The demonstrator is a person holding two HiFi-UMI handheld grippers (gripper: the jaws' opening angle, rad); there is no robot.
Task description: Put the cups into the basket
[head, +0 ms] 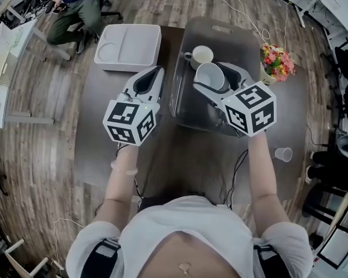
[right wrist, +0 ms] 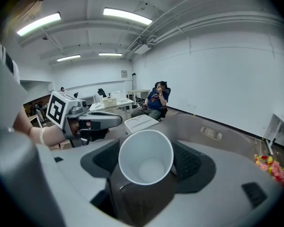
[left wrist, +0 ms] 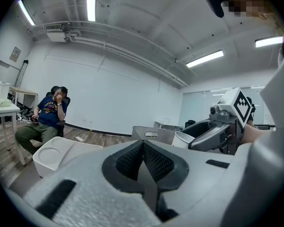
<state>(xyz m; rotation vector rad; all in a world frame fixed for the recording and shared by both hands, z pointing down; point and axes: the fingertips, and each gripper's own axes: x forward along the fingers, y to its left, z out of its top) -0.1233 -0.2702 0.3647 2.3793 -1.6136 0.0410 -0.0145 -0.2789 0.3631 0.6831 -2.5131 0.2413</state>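
A grey see-through basket stands on the dark table, with a white handled mug inside it at the far end. My right gripper is shut on a white cup, held tilted over the basket. In the right gripper view the cup sits between the pads, its mouth towards the camera, with the basket wall behind. My left gripper hovers left of the basket, jaws shut with nothing in them; its pads meet. Another clear cup stands at the table's right edge.
A white divided tray lies at the table's far left. A small pot of flowers stands right of the basket. A seated person is beyond the far left corner. Cables run over the wooden floor.
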